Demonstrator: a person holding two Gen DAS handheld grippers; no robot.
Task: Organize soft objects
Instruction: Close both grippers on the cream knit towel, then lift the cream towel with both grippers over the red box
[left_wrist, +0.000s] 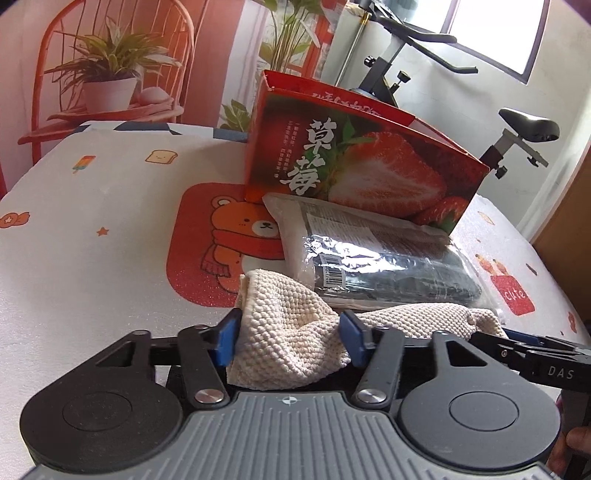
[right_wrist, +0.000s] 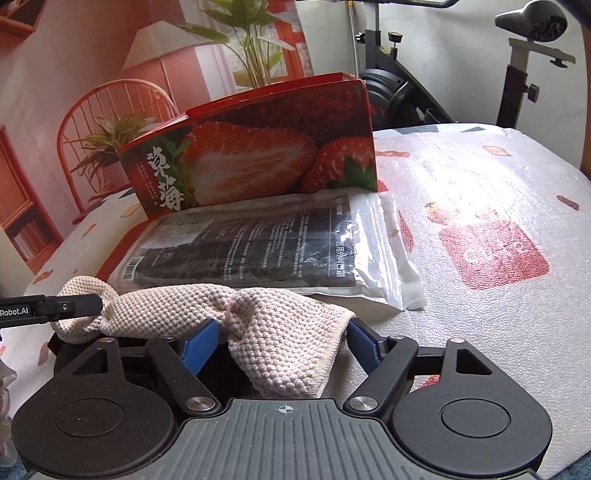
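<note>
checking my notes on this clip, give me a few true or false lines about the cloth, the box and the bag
1. The cloth sits between the left claw's fingers. True.
2. The box shows oranges. False: it shows strawberries.
3. The bag lies in front of the box, on the table. True.
4. The right claw has only the bag between its fingers. False: the cloth's other end is there.
5. The cloth is dark blue. False: it is cream.

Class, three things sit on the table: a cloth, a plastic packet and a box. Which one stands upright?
The strawberry box stands upright; the plastic packet lies flat before it, and the cream cloth lies bunched nearest the camera.
</note>
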